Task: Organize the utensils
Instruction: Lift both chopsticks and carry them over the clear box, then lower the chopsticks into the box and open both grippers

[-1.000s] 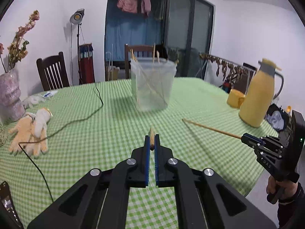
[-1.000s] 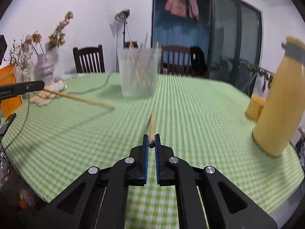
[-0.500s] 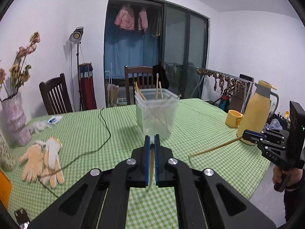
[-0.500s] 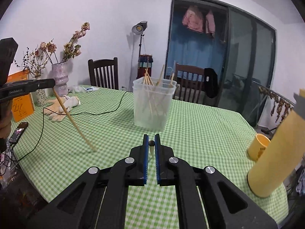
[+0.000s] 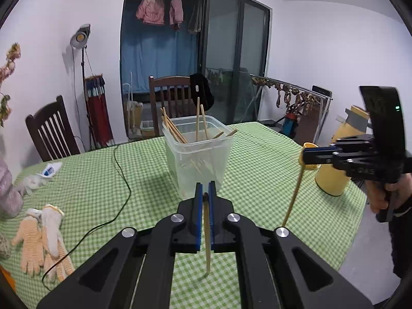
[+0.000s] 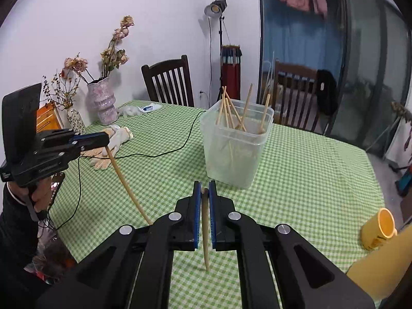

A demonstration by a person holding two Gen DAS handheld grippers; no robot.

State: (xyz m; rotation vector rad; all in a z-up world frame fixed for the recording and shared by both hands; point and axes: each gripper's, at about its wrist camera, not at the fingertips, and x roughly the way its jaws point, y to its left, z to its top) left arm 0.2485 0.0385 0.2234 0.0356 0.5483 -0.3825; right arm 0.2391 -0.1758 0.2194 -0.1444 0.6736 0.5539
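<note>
A clear plastic container (image 5: pixel 198 154) with several wooden chopsticks stands mid-table; it also shows in the right wrist view (image 6: pixel 235 149). My left gripper (image 5: pixel 205 195) is shut on a chopstick (image 5: pixel 206 237) that hangs point down over the cloth, short of the container. My right gripper (image 6: pixel 204 191) is shut on another chopstick (image 6: pixel 205 234), also hanging point down. Each gripper shows in the other's view, the right one (image 5: pixel 312 152) with its chopstick (image 5: pixel 294 193), the left one (image 6: pixel 96 139) with its chopstick (image 6: pixel 127 188).
The table has a green checked cloth (image 5: pixel 103 180). Work gloves (image 5: pixel 42 237) and a black cable (image 5: pixel 121 180) lie at the left. A yellow flask (image 5: pixel 334 175) and yellow mug (image 6: pixel 378 229) stand at the right. A pink vase (image 6: pixel 101 103) and chairs (image 6: pixel 168 82) are at the far side.
Both grippers have risen and tipped so the held chopsticks swung from lying near level to hanging almost straight down. The container looks closer and lower in both views.
</note>
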